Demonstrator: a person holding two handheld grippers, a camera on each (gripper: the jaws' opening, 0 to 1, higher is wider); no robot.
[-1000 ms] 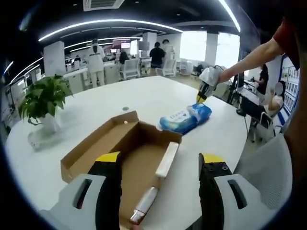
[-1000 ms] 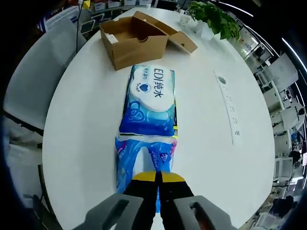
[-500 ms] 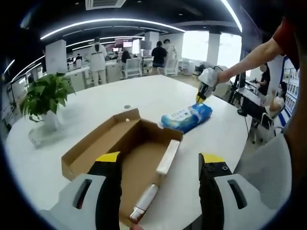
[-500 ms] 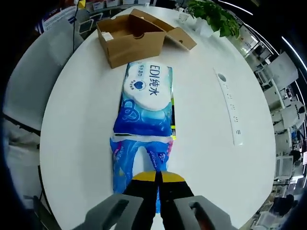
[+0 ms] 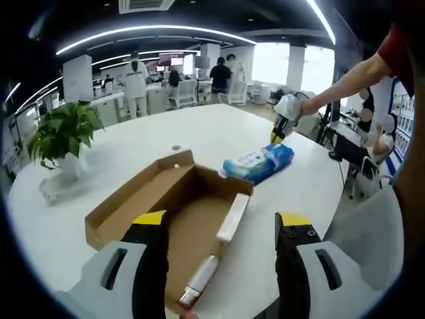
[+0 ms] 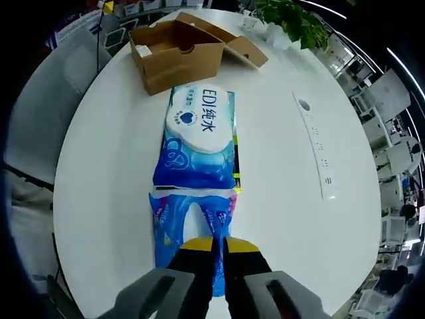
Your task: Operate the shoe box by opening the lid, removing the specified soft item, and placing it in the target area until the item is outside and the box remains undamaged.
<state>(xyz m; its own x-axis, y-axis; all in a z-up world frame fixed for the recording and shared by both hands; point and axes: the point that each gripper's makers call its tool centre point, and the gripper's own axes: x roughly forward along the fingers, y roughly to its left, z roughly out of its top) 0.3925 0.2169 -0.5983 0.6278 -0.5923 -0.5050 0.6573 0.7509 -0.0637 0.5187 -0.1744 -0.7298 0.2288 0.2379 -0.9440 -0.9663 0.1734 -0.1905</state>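
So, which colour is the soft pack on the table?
The soft pack is blue with a white label panel; the right gripper view shows it best.

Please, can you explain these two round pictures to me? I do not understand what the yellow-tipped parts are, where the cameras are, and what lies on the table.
A person holds a two-jaw gripper in each hand, and a fisheye camera rides on each. In the left gripper view, the left gripper is open above the open cardboard shoe box on the white table. In the right gripper view, the right gripper is shut on the end of a blue pack of wet wipes, which lies outside the box. A potted plant also stands on the table.
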